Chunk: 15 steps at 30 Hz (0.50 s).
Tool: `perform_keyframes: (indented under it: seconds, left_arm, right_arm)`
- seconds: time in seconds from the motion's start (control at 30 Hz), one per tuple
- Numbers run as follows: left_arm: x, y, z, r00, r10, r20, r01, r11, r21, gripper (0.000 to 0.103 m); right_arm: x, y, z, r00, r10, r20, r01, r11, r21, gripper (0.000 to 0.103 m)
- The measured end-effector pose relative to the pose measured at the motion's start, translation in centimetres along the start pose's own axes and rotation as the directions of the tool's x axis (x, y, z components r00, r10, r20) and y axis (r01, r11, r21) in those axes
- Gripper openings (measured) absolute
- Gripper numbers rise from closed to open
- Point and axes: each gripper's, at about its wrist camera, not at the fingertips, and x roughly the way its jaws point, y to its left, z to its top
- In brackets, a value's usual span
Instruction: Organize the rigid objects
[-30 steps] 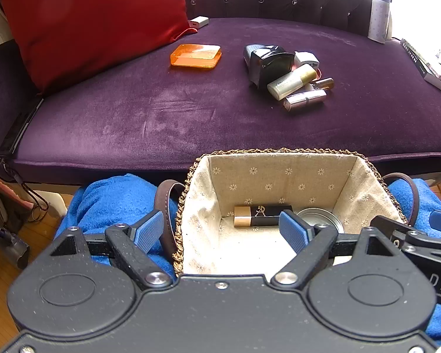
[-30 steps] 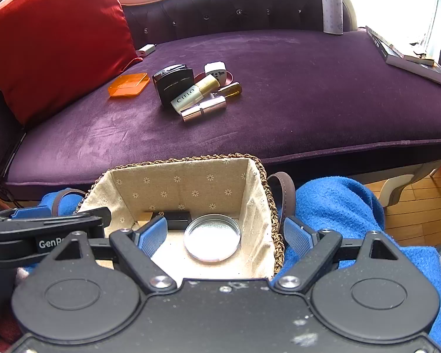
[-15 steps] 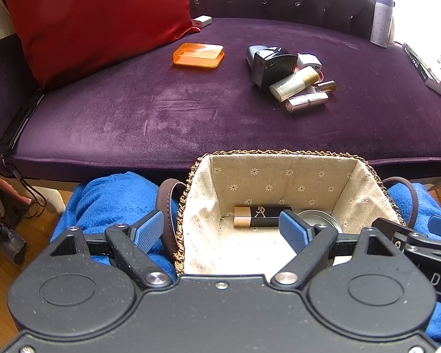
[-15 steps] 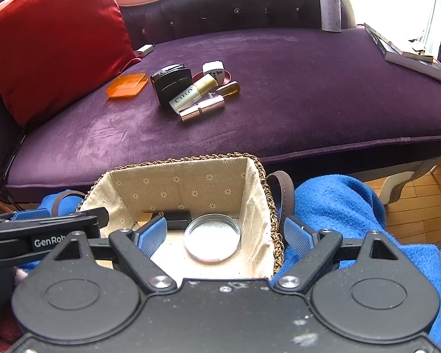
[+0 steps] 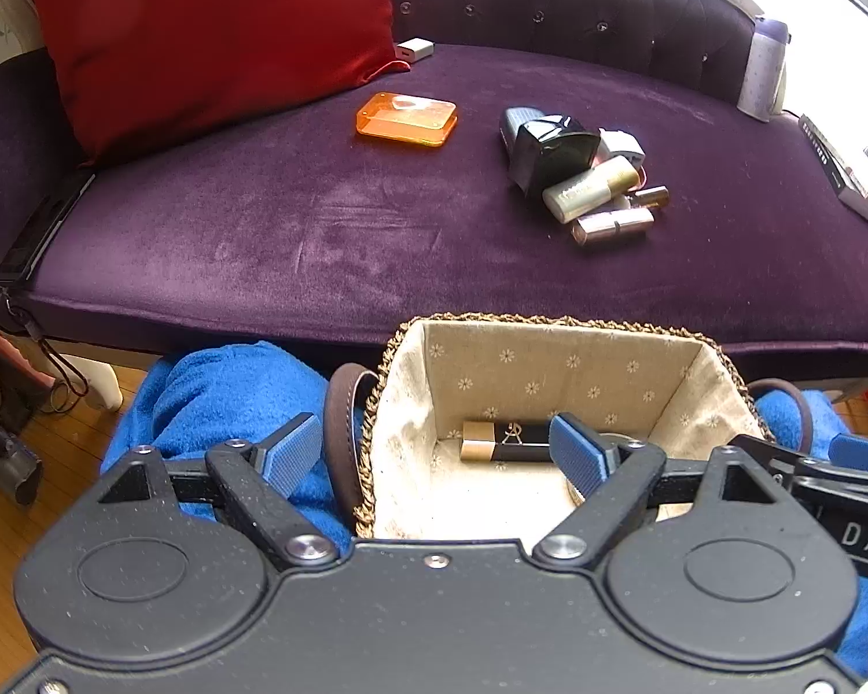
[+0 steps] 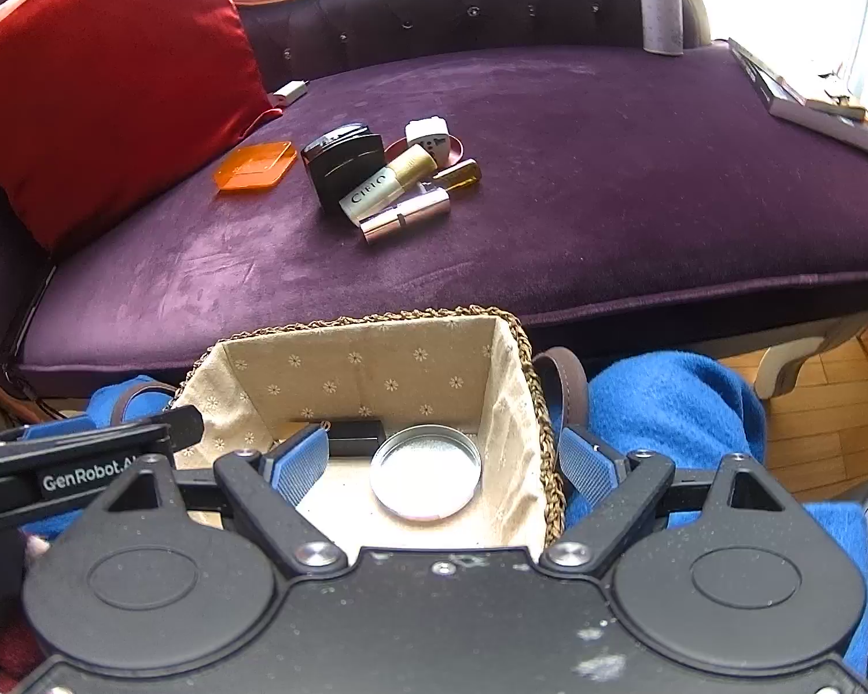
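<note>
Sofa (image 5: 376,231), purple velvet, fills the upper part of both wrist views, with a red cushion (image 5: 202,40) propped at its left end. Blue blanket (image 6: 665,405) lies bunched below the sofa's front edge, and the lined wicker basket (image 6: 376,370) sits on it.

Left tool (image 5: 437,451): jaws wide apart, nothing between the blue pads. It hangs over the basket's left rim; one pad is above the blanket and the brown strap handle (image 5: 341,422), the other above the basket's interior. No contact seen.

Right tool (image 6: 442,465): jaws likewise wide apart and empty. It straddles the basket's right wall, with one pad over the interior and the other over the blanket outside. No contact seen.

Basket contents: a round silver tin (image 6: 425,471) flat on the floor, and beside it a black-and-gold lipstick (image 5: 506,442) lying on its side near the back wall.

On the sofa seat, well apart from the basket: an orange case (image 5: 406,120) lying alone, and to its right a touching cluster made up of a black box (image 6: 347,165), a white-and-gold tube (image 6: 387,182), a rose-gold lipstick (image 6: 405,220), a small amber bottle (image 6: 460,173) and a small white item (image 6: 428,136).
</note>
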Motion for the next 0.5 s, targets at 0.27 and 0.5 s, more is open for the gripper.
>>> perform_keyframes:
  seconds: [0.27, 0.5]
  left_arm:
    - [1.3, -0.1, 1.9, 1.0, 0.021, -0.016, -0.021, 1.0, 0.016, 0.083]
    - [3.1, -0.4, 5.6, 1.0, 0.007, -0.029, -0.007, 1.0, -0.018, 0.083]
  right_arm:
    - [1.0, 0.6, 3.1, 0.995, -0.062, 0.08, 0.072, 0.991, -0.117, 0.088]
    - [4.1, -0.4, 5.7, 0.994, -0.058, 0.097, 0.067, 0.994, -0.089, 0.088]
